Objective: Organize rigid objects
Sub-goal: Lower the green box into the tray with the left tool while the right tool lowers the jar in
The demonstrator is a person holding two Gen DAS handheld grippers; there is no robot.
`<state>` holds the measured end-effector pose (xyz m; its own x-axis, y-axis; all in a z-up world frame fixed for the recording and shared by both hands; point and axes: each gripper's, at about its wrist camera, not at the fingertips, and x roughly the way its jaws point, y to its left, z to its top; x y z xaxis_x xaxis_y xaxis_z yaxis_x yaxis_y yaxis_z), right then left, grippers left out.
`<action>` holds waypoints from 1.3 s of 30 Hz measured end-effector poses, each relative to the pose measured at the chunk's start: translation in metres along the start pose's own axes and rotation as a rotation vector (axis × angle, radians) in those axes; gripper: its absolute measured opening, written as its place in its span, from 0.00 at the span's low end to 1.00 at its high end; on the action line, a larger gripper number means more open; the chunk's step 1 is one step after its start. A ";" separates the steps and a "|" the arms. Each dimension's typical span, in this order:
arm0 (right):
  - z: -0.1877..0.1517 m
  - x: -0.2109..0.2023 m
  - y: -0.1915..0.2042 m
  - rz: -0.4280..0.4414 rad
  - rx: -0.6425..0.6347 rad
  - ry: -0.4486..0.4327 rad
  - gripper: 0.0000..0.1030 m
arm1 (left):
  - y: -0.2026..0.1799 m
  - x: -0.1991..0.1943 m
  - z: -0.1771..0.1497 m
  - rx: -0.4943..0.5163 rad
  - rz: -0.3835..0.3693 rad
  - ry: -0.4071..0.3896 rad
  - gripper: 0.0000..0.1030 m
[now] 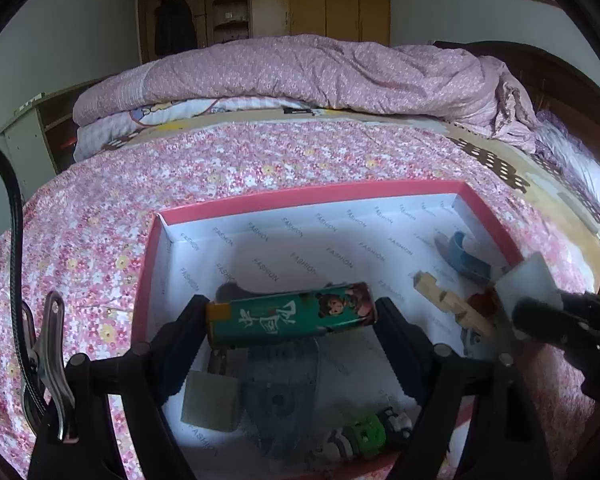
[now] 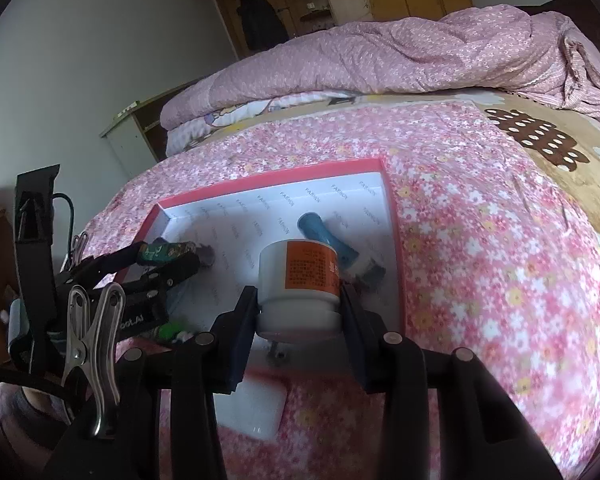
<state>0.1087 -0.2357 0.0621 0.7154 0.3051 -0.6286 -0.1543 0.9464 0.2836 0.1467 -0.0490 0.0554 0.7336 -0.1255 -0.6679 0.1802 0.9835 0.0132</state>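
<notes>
Bedspread of pink flowered cotton (image 1: 260,160) fills the left wrist view, and on it sits a shallow pink-rimmed cardboard box with a white printed lining (image 1: 300,196). The left gripper (image 1: 292,320) is clamped end to end on a green cylindrical tin with a cartoon figure (image 1: 290,314), held crosswise above the box floor. Below it lie a grey-green block (image 1: 210,400), a green toy car (image 1: 366,434), a wooden puzzle piece (image 1: 448,300) and a blue curved plastic piece (image 1: 466,256).

From the right wrist view, the right gripper (image 2: 298,308) grips a white plastic jar with an orange label (image 2: 298,280) over the box's near right part, just before a blue-handled tool (image 2: 332,246). A white flat block (image 2: 248,408) lies outside on the bedspread.

Both items seem to be at the placing step; next, each needs lowering onto a bare patch of lining before letting go.
</notes>
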 end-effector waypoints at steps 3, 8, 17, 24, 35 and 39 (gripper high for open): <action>0.004 0.010 -0.001 -0.001 -0.002 0.010 0.40 | 0.001 0.007 0.001 -0.005 -0.006 0.018 0.84; 0.007 0.022 0.000 -0.012 -0.013 0.016 0.40 | 0.004 0.018 0.001 -0.019 0.002 0.046 0.84; 0.015 0.030 0.001 -0.009 -0.017 0.021 0.41 | 0.008 0.017 0.002 -0.037 -0.016 0.039 0.84; 0.016 0.023 0.001 -0.018 -0.018 0.001 0.42 | 0.004 0.001 0.004 -0.019 -0.019 0.003 0.84; 0.009 0.003 -0.001 -0.013 -0.009 -0.017 0.42 | -0.002 -0.018 0.000 -0.009 -0.033 -0.008 0.84; 0.003 -0.006 0.002 -0.006 -0.018 -0.026 0.42 | -0.002 -0.026 -0.004 -0.020 -0.045 -0.007 0.84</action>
<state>0.1062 -0.2363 0.0692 0.7337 0.2968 -0.6112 -0.1618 0.9500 0.2671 0.1245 -0.0474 0.0700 0.7294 -0.1702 -0.6626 0.1999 0.9793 -0.0315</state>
